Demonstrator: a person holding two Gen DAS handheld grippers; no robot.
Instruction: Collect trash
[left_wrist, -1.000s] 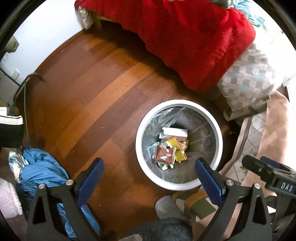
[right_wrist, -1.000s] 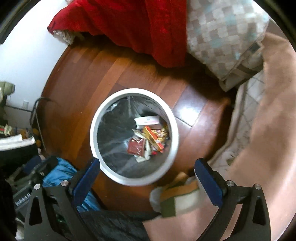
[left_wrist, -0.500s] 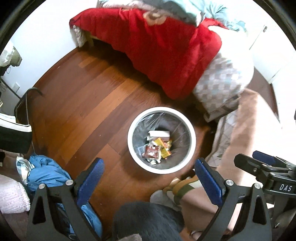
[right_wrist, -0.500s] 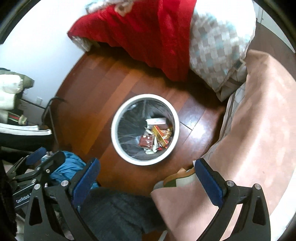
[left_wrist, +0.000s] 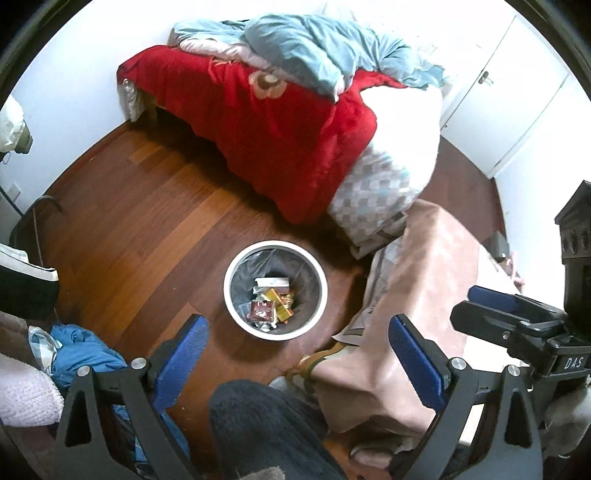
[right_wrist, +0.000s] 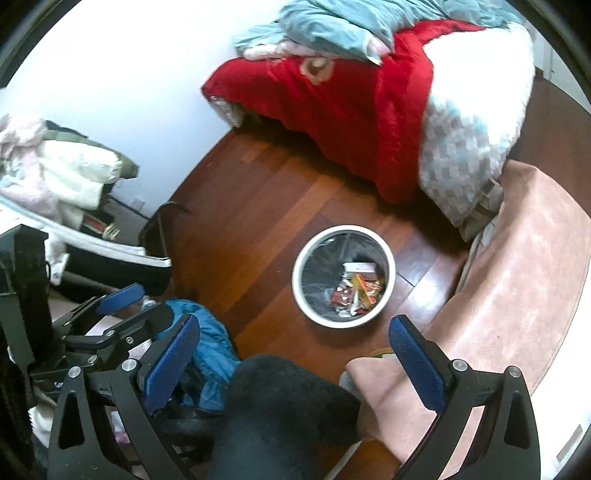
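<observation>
The bin (left_wrist: 236, 266) has a white rim and a grey liner inside. The wrappers (left_wrist: 272, 306) in it are red, yellow and white. Around the bin, the floor (left_wrist: 155, 206) is reddish-brown wood. Behind the bin, the blanket (left_wrist: 266, 122) is bright red, with a pale blue cover (left_wrist: 306, 51) on top. Right of the bin, the cloth (left_wrist: 373, 184) has grey, white and light blue squares. The pads (left_wrist: 181, 356) of both grippers are dark blue.

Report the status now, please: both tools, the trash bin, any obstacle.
Left tool open, empty. Right tool open, empty. White trash bin upright on wood floor, wrappers inside. Blue cloth on the floor left of the bin.
</observation>
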